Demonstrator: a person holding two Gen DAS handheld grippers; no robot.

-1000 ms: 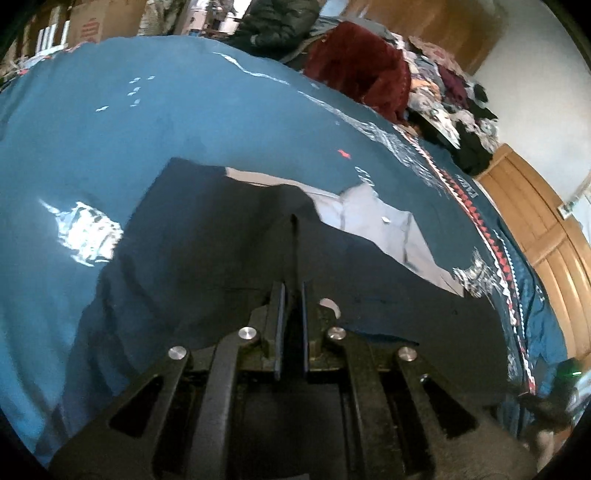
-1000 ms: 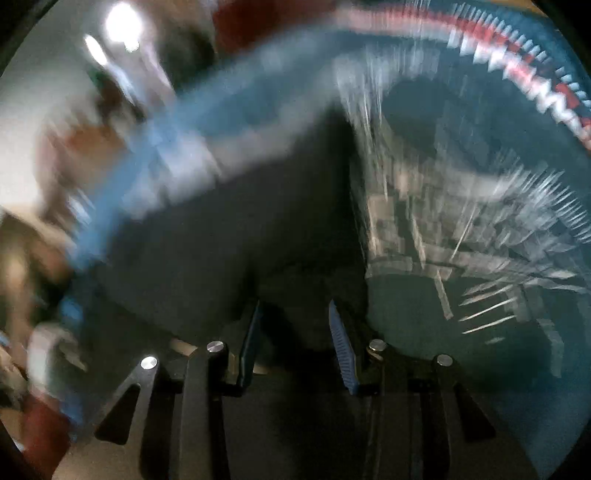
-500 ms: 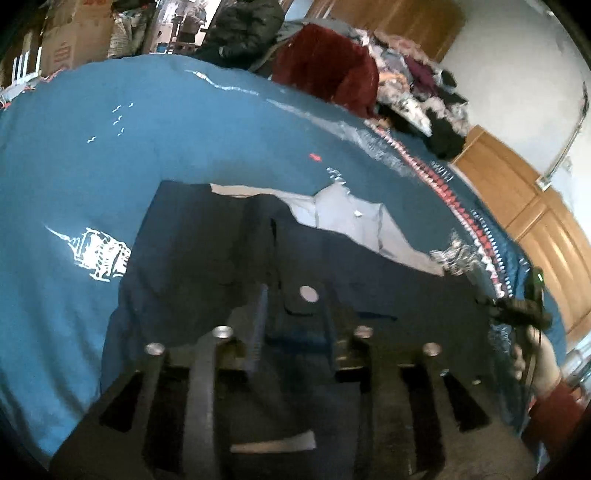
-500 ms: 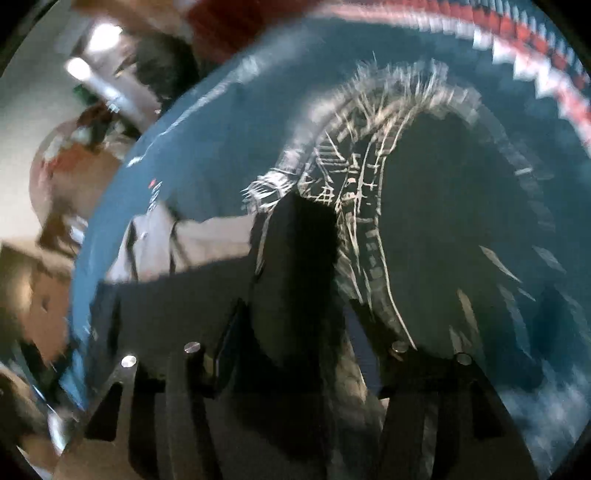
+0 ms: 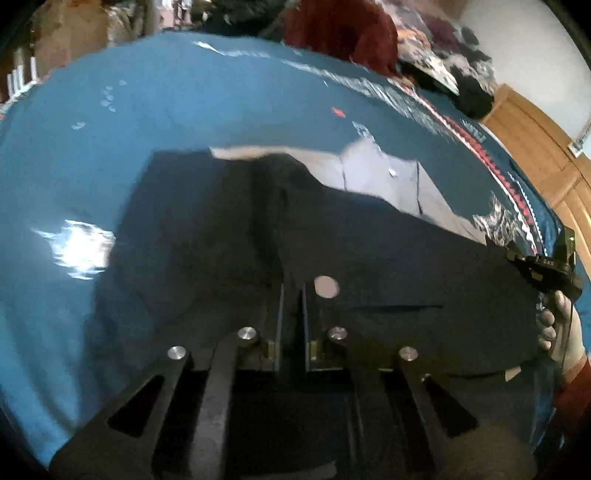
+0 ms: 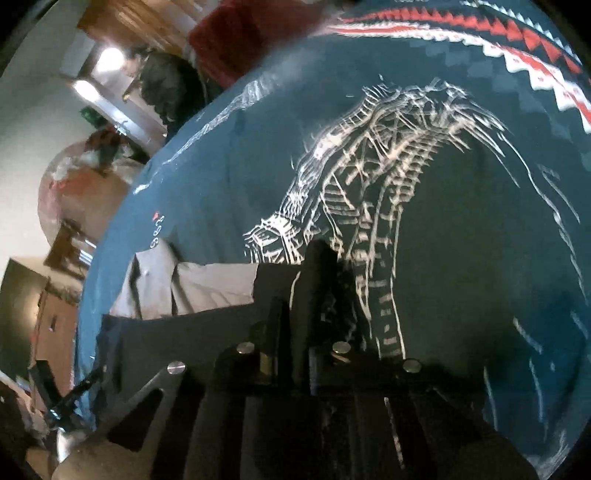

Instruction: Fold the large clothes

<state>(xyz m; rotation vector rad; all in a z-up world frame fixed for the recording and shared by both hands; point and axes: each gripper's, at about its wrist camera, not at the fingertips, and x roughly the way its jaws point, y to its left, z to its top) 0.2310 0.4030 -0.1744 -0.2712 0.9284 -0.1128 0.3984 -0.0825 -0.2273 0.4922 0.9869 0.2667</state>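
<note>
My two black metal hand-held grippers

Left gripper [image 5: 291,299] shows silver round screws, blue-edged fingers; my right hand [image 5: 557,328] wears a red sleeve [image 5: 570,391].

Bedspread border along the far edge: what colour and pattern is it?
Red and white triangles in a zigzag band on the blue bedspread; clearest in the right wrist view.

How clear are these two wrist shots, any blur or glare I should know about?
Left wrist view: a bright glare patch on the blue bedcover, soft smearing toward the far edge, strong fisheye curve; the dark garment is underlit. Right wrist view: the white bridge print is streaked by motion blur, and the doorway light is blown out.
</note>
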